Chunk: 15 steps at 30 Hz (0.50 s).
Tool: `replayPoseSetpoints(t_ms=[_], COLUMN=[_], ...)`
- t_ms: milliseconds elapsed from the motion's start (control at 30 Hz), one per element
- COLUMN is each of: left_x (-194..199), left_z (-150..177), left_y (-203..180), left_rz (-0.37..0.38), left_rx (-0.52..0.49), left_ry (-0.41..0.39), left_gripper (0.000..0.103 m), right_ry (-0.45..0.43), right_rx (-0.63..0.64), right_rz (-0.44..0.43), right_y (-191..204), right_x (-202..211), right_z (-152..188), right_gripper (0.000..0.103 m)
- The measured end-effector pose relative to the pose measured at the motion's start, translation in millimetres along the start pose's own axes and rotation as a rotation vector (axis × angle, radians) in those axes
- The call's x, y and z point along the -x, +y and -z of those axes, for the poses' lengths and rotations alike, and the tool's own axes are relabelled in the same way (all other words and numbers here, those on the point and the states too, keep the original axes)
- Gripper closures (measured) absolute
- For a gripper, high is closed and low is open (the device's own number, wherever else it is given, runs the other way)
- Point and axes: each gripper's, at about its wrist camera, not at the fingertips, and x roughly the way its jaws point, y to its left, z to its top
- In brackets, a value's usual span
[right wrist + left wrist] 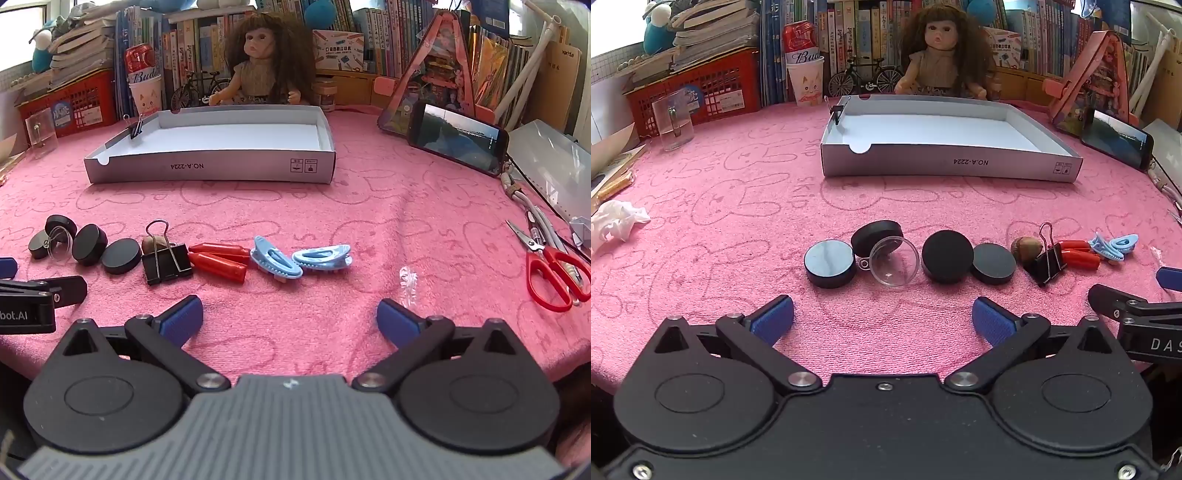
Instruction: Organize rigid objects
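both grippers' fingers (774, 318) (399, 322) are spread wide and empty, so centre one pair squarely over a black disc (947, 255) before closing, then carry it to the white box (945, 164).

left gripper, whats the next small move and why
Probably ease the left gripper forward and down toward the glossy-topped black disc, the leftmost of the row. Its jaws are open and empty, the disc lies just ahead with free cloth on its left, and the white box beyond holds only a small binder clip. The clear dome sits close on its right, so approach carefully.
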Motion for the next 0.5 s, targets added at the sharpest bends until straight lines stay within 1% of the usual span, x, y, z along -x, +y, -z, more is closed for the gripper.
replayPoseSetpoints(t_ms=[500], left_x=[-0.1], left_z=[0.3], left_y=[-1.2], left_rz=[-0.005], left_rx=[-0.011], left_ry=[-0.002], left_gripper=[0.000], right_ry=[0.001], right_rx=[-0.004], right_rz=[-0.006], right_y=[0.6], right_x=[1.2], right_z=[0.0], right_gripper=[0.000])
